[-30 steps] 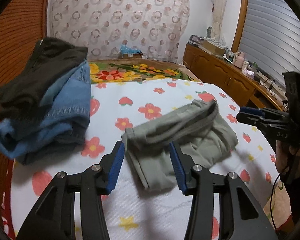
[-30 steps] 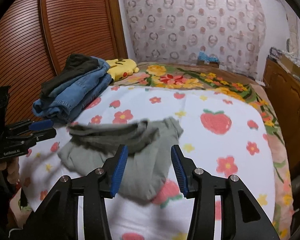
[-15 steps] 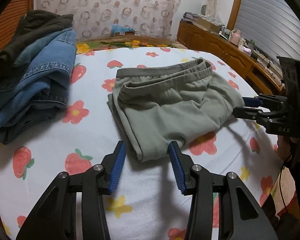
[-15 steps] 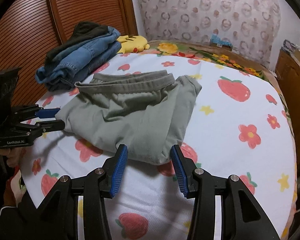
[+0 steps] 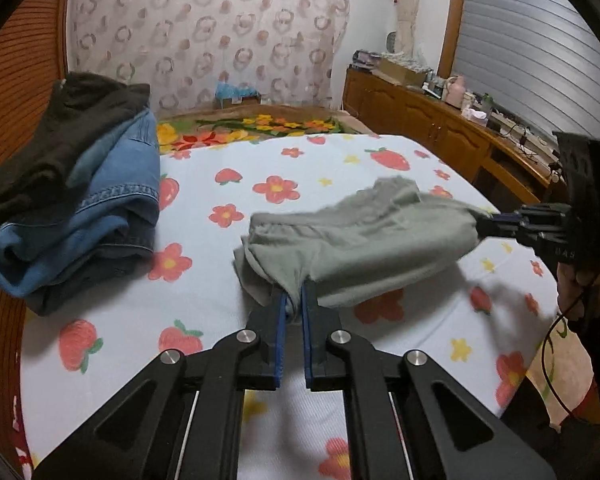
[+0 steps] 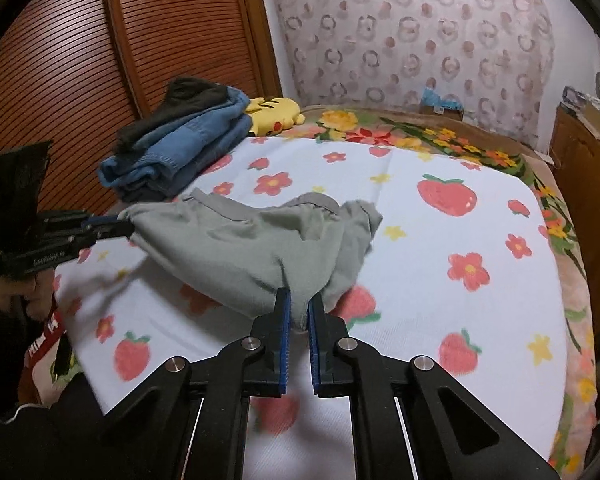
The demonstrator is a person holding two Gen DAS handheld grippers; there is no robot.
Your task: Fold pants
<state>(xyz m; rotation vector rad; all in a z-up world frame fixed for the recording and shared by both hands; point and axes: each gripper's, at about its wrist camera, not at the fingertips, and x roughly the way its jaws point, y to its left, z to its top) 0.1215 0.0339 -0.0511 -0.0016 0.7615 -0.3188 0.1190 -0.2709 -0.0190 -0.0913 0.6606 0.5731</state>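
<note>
We pinch the green pants (image 5: pixel 364 240) tight in our left gripper (image 5: pixel 295 300) and our right gripper (image 6: pixel 299 304), above the bed (image 6: pixel 440 280).

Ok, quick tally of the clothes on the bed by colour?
Grey-green: 1, the pants held by both tongs
Blue denim: 1, jeans in the pile
Dark: 1, garment on the jeans
Total: 3
</note>
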